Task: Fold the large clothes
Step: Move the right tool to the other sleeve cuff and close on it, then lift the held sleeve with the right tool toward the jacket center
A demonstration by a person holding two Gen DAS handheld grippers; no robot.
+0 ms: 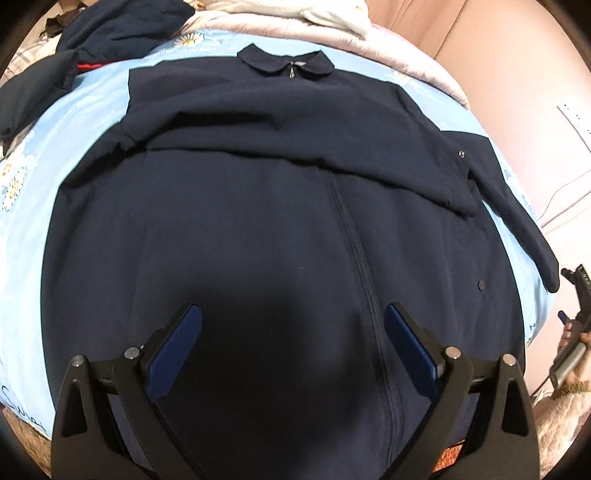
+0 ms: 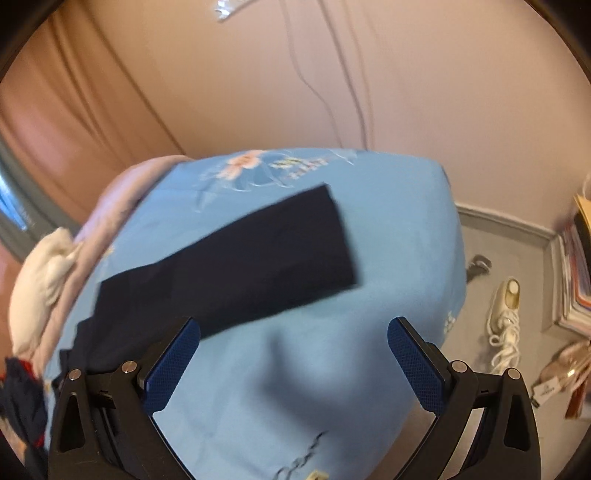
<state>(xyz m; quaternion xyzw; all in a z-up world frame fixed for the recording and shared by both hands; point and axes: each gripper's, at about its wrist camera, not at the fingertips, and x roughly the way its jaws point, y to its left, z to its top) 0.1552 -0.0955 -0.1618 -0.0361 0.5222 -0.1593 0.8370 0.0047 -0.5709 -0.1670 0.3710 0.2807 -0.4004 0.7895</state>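
Note:
A large navy zip jacket (image 1: 258,206) lies face up on the light blue bedsheet (image 1: 88,107), collar (image 1: 286,62) at the far end. One sleeve is folded across its chest; the other sleeve (image 1: 517,206) stretches out to the right. My left gripper (image 1: 293,325) hovers open over the jacket's lower front, beside the zip, with nothing between its blue pads. In the right wrist view that outstretched navy sleeve (image 2: 236,266) lies flat on the sheet (image 2: 399,229). My right gripper (image 2: 293,336) is open just short of the sleeve and holds nothing.
More dark clothes (image 1: 110,26) and a white and pale pink quilt (image 1: 325,14) are piled at the far end of the bed. To the right, the bed edge drops to a grey floor with a white power strip (image 2: 508,299) and stacked books (image 2: 576,273).

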